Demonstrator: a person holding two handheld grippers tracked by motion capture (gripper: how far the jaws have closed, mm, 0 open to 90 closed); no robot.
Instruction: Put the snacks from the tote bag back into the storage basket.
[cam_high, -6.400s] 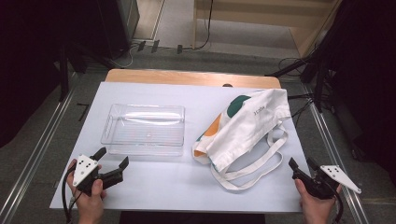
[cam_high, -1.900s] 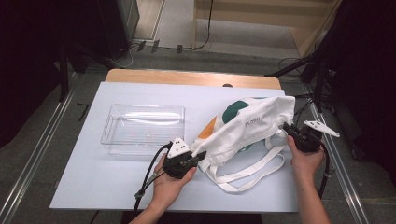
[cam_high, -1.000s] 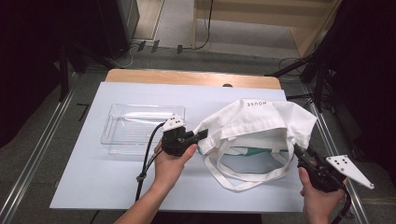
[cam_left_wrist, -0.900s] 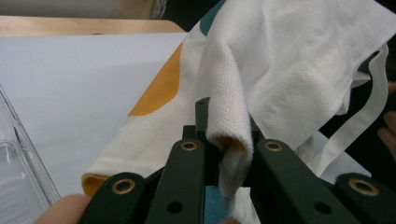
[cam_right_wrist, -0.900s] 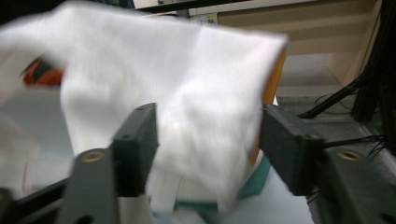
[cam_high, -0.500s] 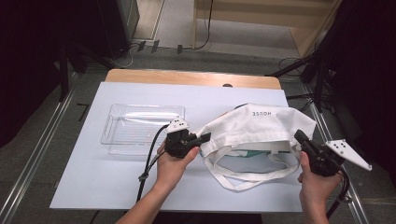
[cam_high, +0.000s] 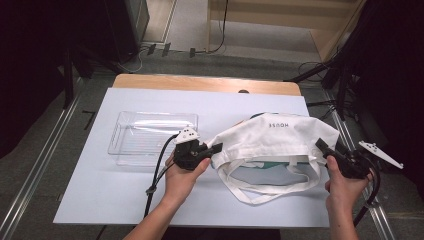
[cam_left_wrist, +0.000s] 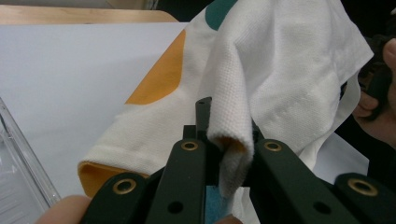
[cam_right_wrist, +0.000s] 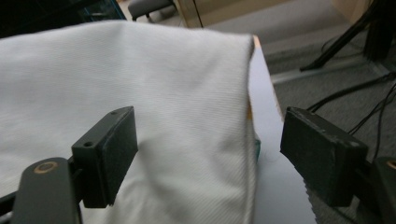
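A white cloth tote bag (cam_high: 280, 137) with orange and green patches lies on the white table sheet, its straps (cam_high: 260, 195) looped toward the near edge. My left gripper (cam_high: 216, 148) is shut on the bag's left rim; in the left gripper view a fold of the cloth (cam_left_wrist: 280, 70) is pinched between the jaws of the left gripper (cam_left_wrist: 229, 144). My right gripper (cam_high: 322, 147) is at the bag's right side. Its jaws have just been opening and stand wide apart, and the right gripper (cam_right_wrist: 210, 149) has the bag's edge (cam_right_wrist: 163, 93) just ahead of the pads, unpressed.
A clear plastic tray (cam_high: 120, 150) stands left of the left hand on the white sheet (cam_high: 100, 200). The wooden table edge (cam_high: 200, 82) runs along the far side. Cables and dark stands are on the floor to the right of the table.
My right hand has moved in from the lower right to the bag's right side. The bag's mouth has narrowed. The left hand has stayed put with its grip on the rim.
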